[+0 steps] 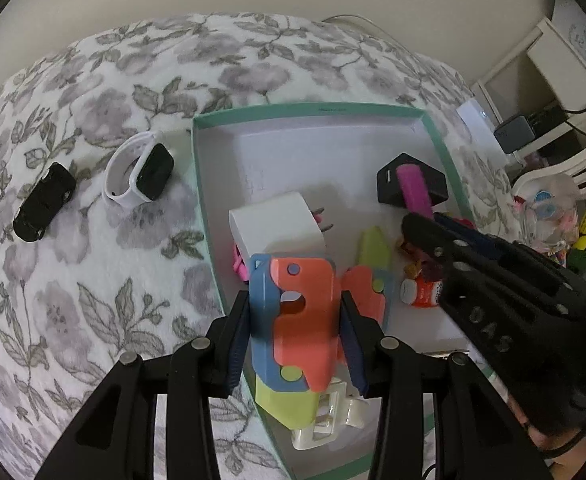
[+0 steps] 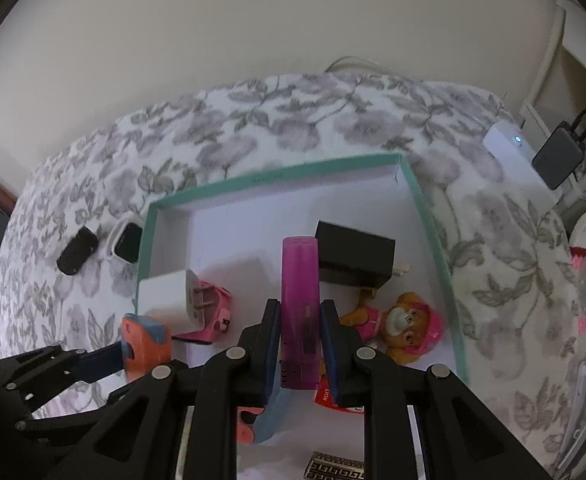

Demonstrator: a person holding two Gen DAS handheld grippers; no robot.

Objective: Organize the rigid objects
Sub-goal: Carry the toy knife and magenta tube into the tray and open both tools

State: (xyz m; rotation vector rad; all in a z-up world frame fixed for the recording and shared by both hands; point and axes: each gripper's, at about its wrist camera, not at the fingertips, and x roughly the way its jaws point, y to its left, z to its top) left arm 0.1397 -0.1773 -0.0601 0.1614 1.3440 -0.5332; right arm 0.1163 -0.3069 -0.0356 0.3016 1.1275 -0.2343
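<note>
Both loads hang over the teal box (image 1: 441, 140) on the bed: left tongs (image 1: 295, 316) grip the orange-blue toy (image 1: 301, 312), right tongs (image 2: 300, 320) clamp the pink tube (image 2: 299, 280). Next, probably, lowering and releasing inside.

Watch (image 1: 139, 172) and toy car (image 1: 45, 202) lie left of box (image 1: 309, 110).

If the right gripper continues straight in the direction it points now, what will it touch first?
The right gripper, shut on a pink plastic cylinder, aims down into the teal-rimmed white box. The cylinder's tip would probably meet the black rectangular charger block or the box floor beside it; depth is unclear.
</note>
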